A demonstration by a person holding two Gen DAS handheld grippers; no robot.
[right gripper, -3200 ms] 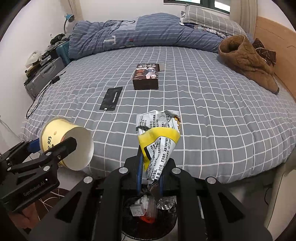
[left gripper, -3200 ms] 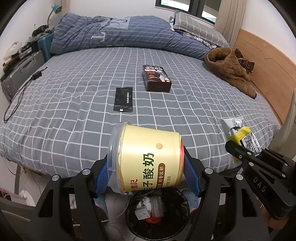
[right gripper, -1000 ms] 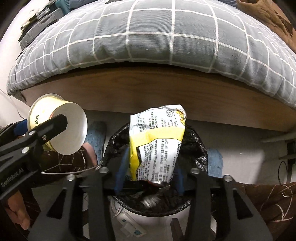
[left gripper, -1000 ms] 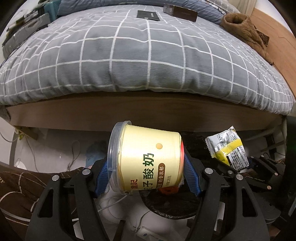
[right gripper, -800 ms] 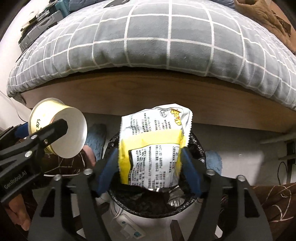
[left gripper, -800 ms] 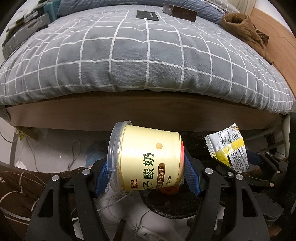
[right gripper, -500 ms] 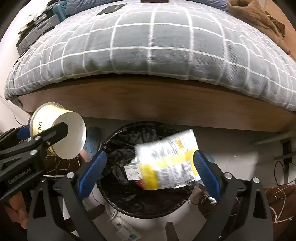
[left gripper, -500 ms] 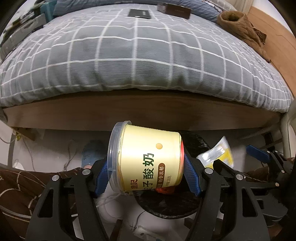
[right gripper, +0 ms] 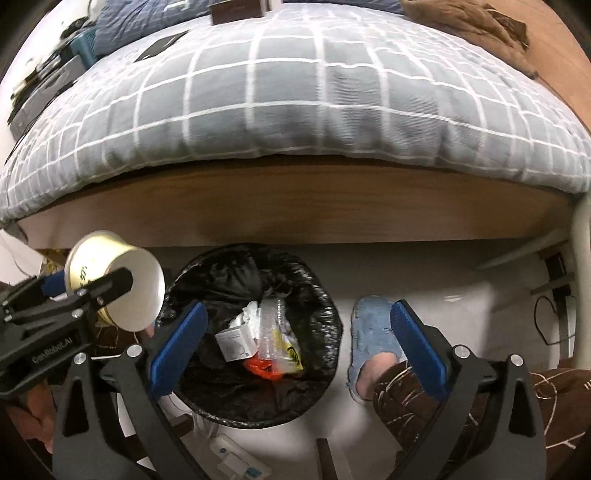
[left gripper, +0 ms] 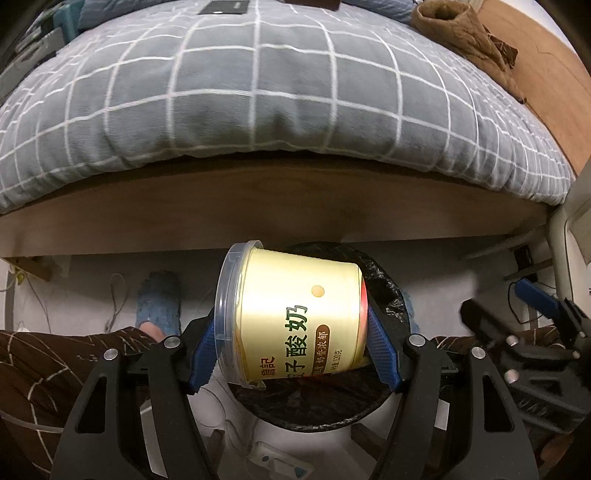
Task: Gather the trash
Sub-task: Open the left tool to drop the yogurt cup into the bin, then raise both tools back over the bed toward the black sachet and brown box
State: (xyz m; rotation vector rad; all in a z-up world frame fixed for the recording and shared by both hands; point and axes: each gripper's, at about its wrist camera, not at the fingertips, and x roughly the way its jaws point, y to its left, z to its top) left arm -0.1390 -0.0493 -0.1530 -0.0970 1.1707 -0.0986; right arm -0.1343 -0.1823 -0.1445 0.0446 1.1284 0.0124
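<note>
Left gripper (left gripper: 295,354): jaws about half open, blue pads clamped on the two ends of a pale yellow yoghurt tub with a clear plastic lid (left gripper: 291,314); the tub lies on its side, held above the near rim of the bin.
Right gripper (right gripper: 297,343): jaws have just been opening and now stand at their widest, nothing between the blue pads; it hangs over the bin's right edge.
Bin: round waste bin lined with a black plastic bag (right gripper: 207,291), on the floor just beside the bed's wooden side rail (right gripper: 295,206).
Dropped trash: yellow-and-silver snack wrapper (right gripper: 284,345) lies inside the bin on a small white box, clear plastic and something red.
Risk, tub: seen from the right wrist, the tub sits left of the bin's mouth; let go there, it would likely clip the rim and roll off across the floor.
Risk, spill: whether the tub holds leftovers cannot be told; the lid could pop off on landing.
Risk, crowding: both grippers work close over one bin, so a sideways move could knock them together.
Floor: pale and hard, with cables, a white power strip and a person's feet in blue fuzzy slippers (right gripper: 371,343) beside the bin.
Room: bedroom; grey quilt with a white grid (left gripper: 258,92) covers the bed, and a brown padded jacket (left gripper: 465,33) lies at its far right edge.
</note>
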